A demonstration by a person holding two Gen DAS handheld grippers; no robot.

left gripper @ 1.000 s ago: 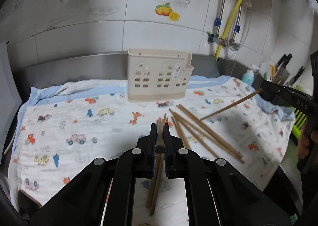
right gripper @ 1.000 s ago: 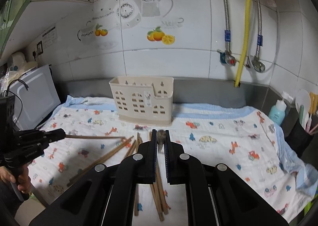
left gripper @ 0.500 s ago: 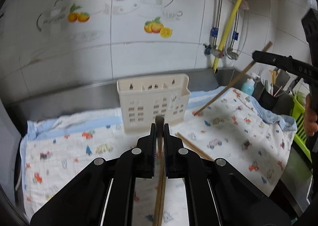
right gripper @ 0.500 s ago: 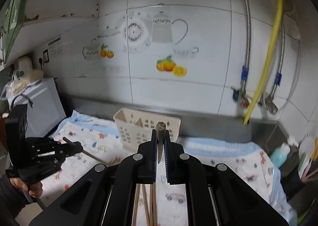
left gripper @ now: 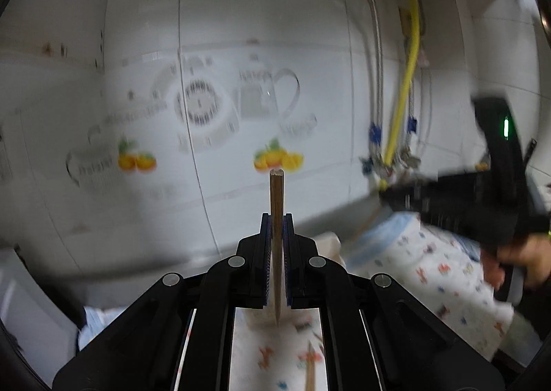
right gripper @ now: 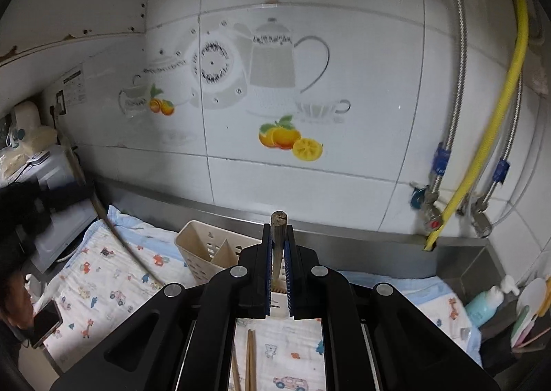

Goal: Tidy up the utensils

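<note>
Both claws are clamping chopsticks: the left gripper (left gripper: 276,222) is pinching a wooden chopstick (left gripper: 276,205) between its blue pads with the jaws nearly together, the blunt end sticking up past the fingertips, and the right gripper (right gripper: 278,232) is squeezing a second chopstick (right gripper: 278,229) the same way.

Behind them, the white tiled wall (right gripper: 361,46) with its teapot and orange decals is filling most of both views. Below it, a cartoon-printed cloth (right gripper: 103,274) is covering the steel counter. A yellow hose (right gripper: 496,115) and braided metal hoses are hanging down the wall at the right.

The cream utensil holder (right gripper: 206,253) is standing on the cloth against the back edge, directly beyond the right gripper's fingertips, its divided compartments facing up. In the left wrist view it is blurred and mostly hidden behind the fingers.

Loose chopsticks (right gripper: 250,360) are lying on the cloth beneath the right gripper. A blue pump bottle (right gripper: 489,301) is standing at the counter's right end, and a phone (right gripper: 44,324) is lying at the left edge.
</note>
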